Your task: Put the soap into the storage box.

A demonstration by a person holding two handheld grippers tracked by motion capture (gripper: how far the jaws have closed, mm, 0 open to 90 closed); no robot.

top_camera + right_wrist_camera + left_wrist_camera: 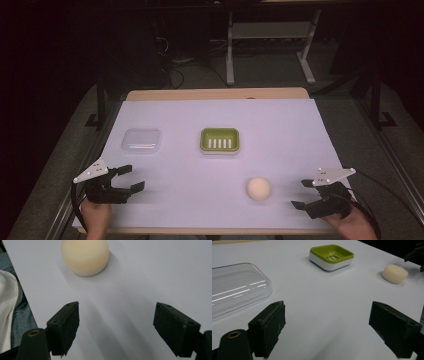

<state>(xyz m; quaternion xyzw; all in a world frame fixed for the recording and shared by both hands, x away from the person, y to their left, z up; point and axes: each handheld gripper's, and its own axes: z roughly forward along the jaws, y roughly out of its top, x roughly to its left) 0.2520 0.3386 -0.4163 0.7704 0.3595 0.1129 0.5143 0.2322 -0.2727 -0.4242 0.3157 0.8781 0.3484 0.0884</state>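
While the round soap is lying just left of the right gripper, both grippers are gaping empty; the left gripper is idling; squeezing gently across the soap's 2 sides looks wisest.

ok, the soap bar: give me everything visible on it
The soap bar is a round, cream-coloured puck with a domed top, softly rounded edges and a matte, waxy-looking surface, with no mark visible. It lies flat on the white table cover, near the front edge, right of centre. Nothing touches it: the right claw is open beside it, apart, and the green soap dish sits farther back.
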